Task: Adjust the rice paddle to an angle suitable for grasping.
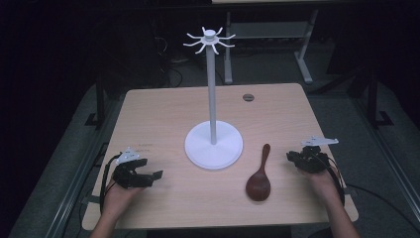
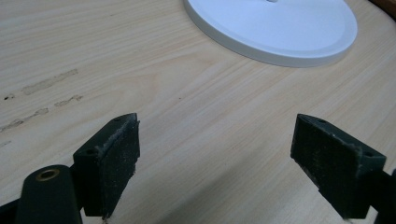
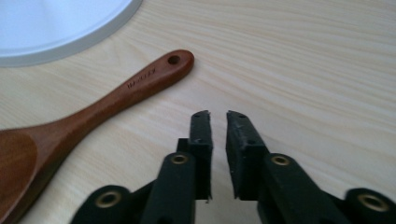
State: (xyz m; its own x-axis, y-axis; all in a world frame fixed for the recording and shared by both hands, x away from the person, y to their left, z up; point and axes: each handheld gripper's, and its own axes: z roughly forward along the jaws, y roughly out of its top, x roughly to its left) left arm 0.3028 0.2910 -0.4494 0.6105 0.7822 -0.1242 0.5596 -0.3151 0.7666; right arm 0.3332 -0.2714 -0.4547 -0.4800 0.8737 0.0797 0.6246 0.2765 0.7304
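A: Start with the wooden spoon (image 1: pixel 259 179). How does it look to you?

B: Dark reddish-brown wood, lying flat on the table (image 1: pixel 163 114). From your seat, its bowl points toward 6 o'clock and the handle runs up toward 12. In the right gripper view the spoon (image 3: pixel 88 116) shows a hanging hole at the handle tip and small stamped lettering that is too fine to read.

A: And the stand?

B: The white stand (image 1: pixel 213 144) has a round flat base at the table's centre, an upright pole, and a ring of curved hooks on top. The spoon lies just beside the base, at its 4 o'clock, not touching it.

A: My tools?

B: Your left gripper (image 1: pixel 136 173) rests near the table's 8 o'clock corner, jaws spread wide with bare wood between them. Your right gripper (image 1: pixel 302 159) sits at 4 o'clock, close to the right edge, jaws drawn nearly together with a thin slit left and nothing held.

A: Room to move?

B: Open tabletop runs from your left gripper (image 2: pixel 215 154) to the base (image 2: pixel 275 28). A bare strip separates the right gripper (image 3: pixel 218 135) from the spoon. The far half holds a small round grommet (image 1: pixel 248 97) near 1 o'clock.

A: What does each view add?

B: The high view gives the pole and hooks. The left gripper view shows faint scuff marks (image 2: pixel 46 84) on the wood.
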